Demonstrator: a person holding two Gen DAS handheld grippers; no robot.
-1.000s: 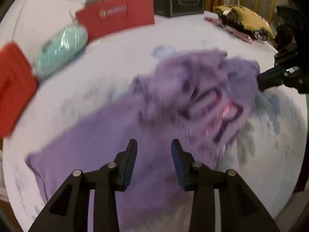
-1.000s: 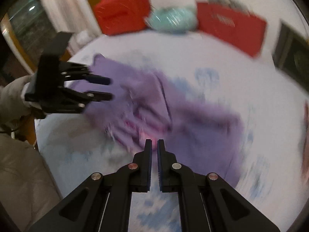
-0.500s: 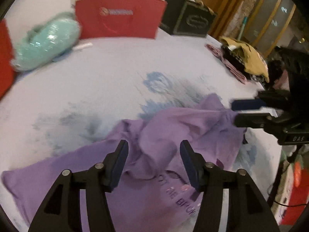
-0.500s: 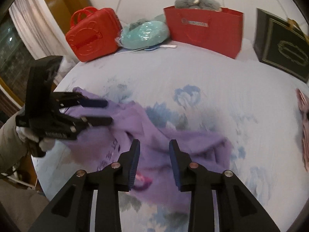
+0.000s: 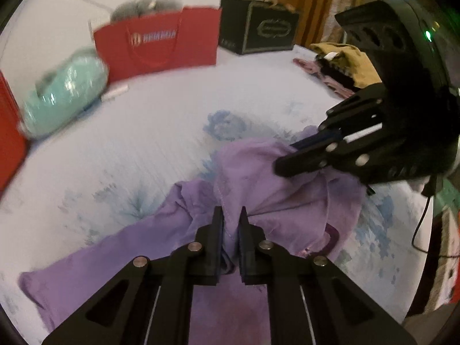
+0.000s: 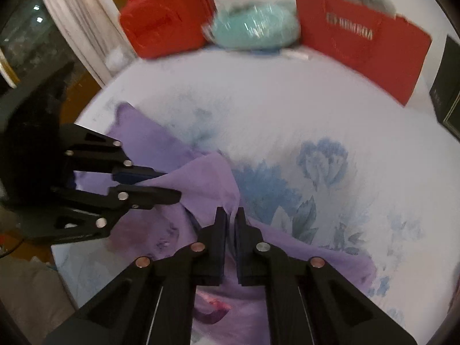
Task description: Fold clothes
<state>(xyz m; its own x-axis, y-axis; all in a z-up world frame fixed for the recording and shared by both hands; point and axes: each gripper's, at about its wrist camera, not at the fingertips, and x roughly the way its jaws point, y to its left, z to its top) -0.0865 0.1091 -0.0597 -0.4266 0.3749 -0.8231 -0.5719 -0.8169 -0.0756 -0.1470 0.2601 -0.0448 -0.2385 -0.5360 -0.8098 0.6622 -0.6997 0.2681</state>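
Note:
A purple T-shirt (image 5: 120, 256) with dark red print lies crumpled on the white cloth with blue flowers (image 5: 149, 149). My left gripper (image 5: 230, 224) is shut on a raised fold of the shirt. My right gripper (image 6: 231, 221) is shut on another raised fold of the same shirt (image 6: 207, 178). In the left wrist view the right gripper (image 5: 290, 155) comes in from the right, pinching the fabric. In the right wrist view the left gripper (image 6: 164, 184) comes in from the left, also pinching the fabric. The two grips are close together.
At the back of the table stand a red paper bag (image 5: 161, 43), a teal plastic-wrapped bundle (image 5: 63, 92), a black gift box (image 5: 258, 31) and a red case (image 6: 164, 20). A pile of yellow and pink clothes (image 5: 342, 66) lies at the right edge.
Both grippers were open half a second ago and have closed on folds of the purple shirt. They have also come closer together.

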